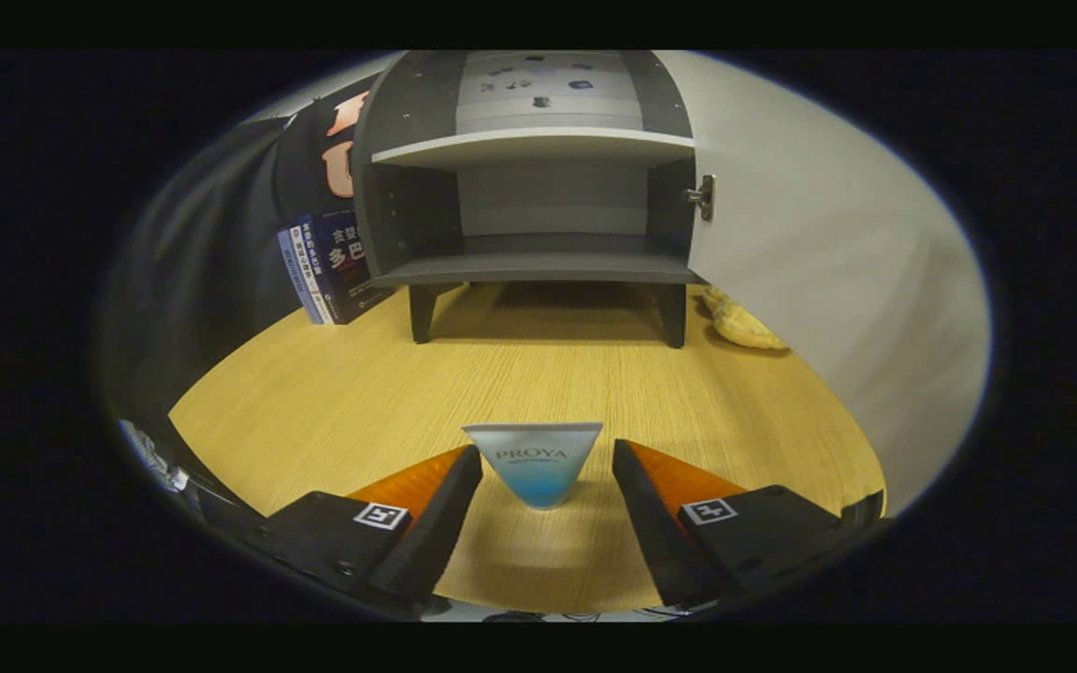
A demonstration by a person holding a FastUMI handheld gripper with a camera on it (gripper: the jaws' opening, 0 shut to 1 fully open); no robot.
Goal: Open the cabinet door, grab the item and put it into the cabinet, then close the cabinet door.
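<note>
The gripper (546, 486) sits spread wide, fingers either side of the small tapered tube (535, 463) without touching it, the tube standing on the wood-grain table (333, 402) well in front of the cabinet (529, 187). The cabinet is dark, boxy, on short legs, with a pale shelf inside, and nothing lies between tube and cabinet. Its smooth white door (819, 262) swings open to the right; upright books (333, 266) lean at the cabinet's left, and a yellow banana-like thing (744, 325) lies behind the door.

Yellow soft item (744, 324) half hidden behind open cabinet door (819, 271), books (333, 266) partly covered by cabinet (529, 168) side, small objects on cabinet's upper shelf too blurred to tell.
</note>
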